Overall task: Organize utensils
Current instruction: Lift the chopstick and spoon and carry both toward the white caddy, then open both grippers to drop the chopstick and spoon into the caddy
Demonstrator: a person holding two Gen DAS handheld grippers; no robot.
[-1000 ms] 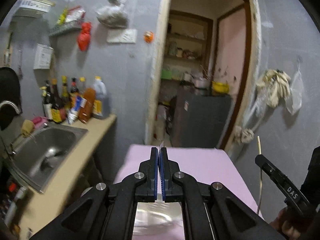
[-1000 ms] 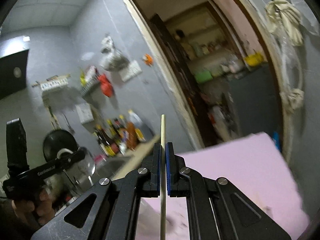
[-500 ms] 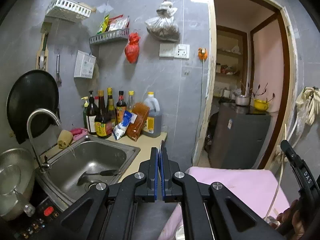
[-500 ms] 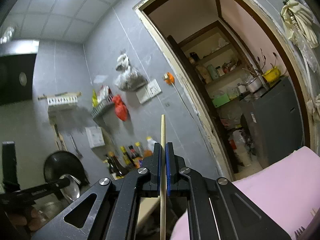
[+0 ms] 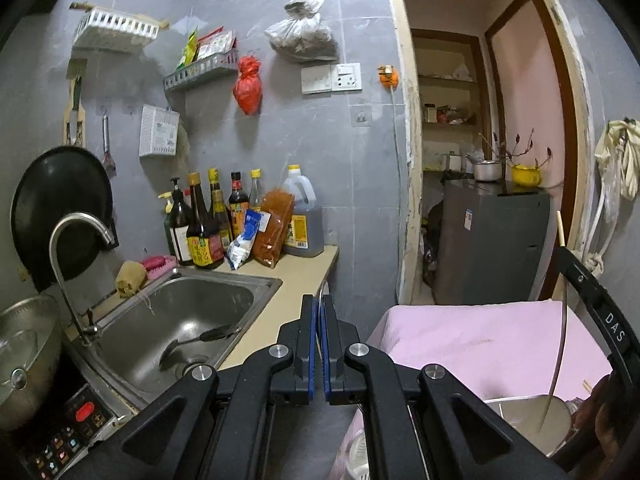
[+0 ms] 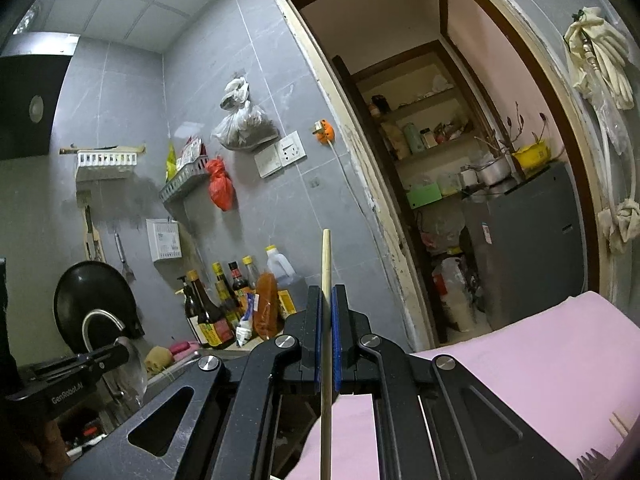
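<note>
My right gripper (image 6: 327, 300) is shut on a pale wooden chopstick (image 6: 326, 264) that stands upright between the pads. The same chopstick (image 5: 563, 304) shows in the left wrist view beside the right gripper's body, its lower end over a metal bowl (image 5: 532, 416). My left gripper (image 5: 319, 312) is shut on a thin metal utensil whose edge just shows between the pads; its type is hidden. Both are held in the air above the pink table (image 5: 472, 340). A fork's tines (image 6: 592, 460) and another chopstick end (image 6: 618, 424) lie at the table's right.
A steel sink (image 5: 176, 320) with a dark ladle (image 5: 200, 340) in it and a tap (image 5: 76, 248) lies left. Sauce bottles (image 5: 204, 224) stand on the counter. A white wall basket (image 5: 159, 130) and a black pan (image 5: 60, 216) hang on the wall. A doorway (image 5: 480, 160) opens ahead.
Both grippers have swung left and lifted, from facing the pink table and doorway toward the sink wall. Each still holds its utensil.
</note>
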